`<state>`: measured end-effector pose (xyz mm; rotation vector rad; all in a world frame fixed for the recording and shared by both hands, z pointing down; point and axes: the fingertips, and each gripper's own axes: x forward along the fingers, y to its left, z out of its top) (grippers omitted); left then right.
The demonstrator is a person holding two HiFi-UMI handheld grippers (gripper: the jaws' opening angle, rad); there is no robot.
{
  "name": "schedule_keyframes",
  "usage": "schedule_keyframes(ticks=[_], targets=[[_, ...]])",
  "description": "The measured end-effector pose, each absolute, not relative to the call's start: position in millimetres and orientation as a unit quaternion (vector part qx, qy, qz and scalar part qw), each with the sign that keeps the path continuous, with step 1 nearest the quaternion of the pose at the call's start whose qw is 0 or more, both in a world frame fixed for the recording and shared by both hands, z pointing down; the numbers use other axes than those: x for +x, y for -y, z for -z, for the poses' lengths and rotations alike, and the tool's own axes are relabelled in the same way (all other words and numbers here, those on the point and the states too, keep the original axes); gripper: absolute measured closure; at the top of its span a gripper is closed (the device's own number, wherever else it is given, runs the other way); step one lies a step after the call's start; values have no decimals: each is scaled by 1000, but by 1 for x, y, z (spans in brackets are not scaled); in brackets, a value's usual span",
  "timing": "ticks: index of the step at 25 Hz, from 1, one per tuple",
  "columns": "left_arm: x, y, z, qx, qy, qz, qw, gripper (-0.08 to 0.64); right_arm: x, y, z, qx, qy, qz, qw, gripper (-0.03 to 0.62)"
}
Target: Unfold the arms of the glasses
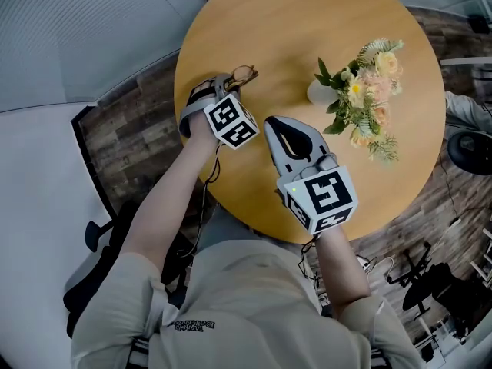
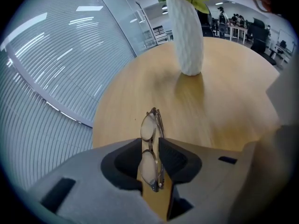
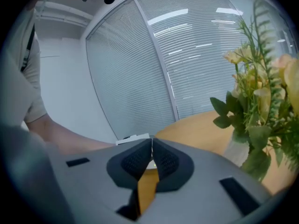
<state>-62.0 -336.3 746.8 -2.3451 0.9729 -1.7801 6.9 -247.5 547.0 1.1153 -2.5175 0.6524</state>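
Note:
The folded glasses (image 2: 148, 127) have thin brown frames and stand on edge between the pads of my left gripper (image 2: 149, 141), which press on them from both sides. One lens sticks out past the fingertips. In the head view the glasses (image 1: 243, 74) show just beyond the left gripper (image 1: 231, 80), over the left part of the round wooden table (image 1: 307, 21). My right gripper (image 1: 270, 123) hovers over the table's near side. Its pads (image 3: 140, 160) meet at the tips with nothing between them, and the right gripper (image 3: 152, 143) points toward the window wall.
A white textured vase (image 2: 185, 36) with a bouquet of pale flowers and greenery (image 1: 365, 98) stands on the table right of the glasses. The flowers (image 3: 261, 92) are close on the right gripper's right. A dark office chair (image 1: 100, 275) stands behind on the left.

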Motion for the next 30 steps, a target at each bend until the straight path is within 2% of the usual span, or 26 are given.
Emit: schedule_keyframes(ticks=[4, 7, 13, 18, 30], targets=[[-70, 339, -755, -737, -316, 597, 23, 439, 8, 244, -551, 388, 878, -231, 159, 561], [-70, 341, -758, -737, -322, 594, 23, 482, 7, 242, -553, 385, 879, -232, 161, 561], [-69, 343, -751, -739, -334, 583, 43, 508, 6, 237, -556, 382, 879, -235, 162, 561], [-72, 337, -737, -752, -338, 565, 18, 518, 9, 233, -549, 388, 878, -230, 159, 561], [-58, 319, -621, -818, -417, 395, -42, 518, 20, 219, -504, 407, 881, -198, 142, 561]])
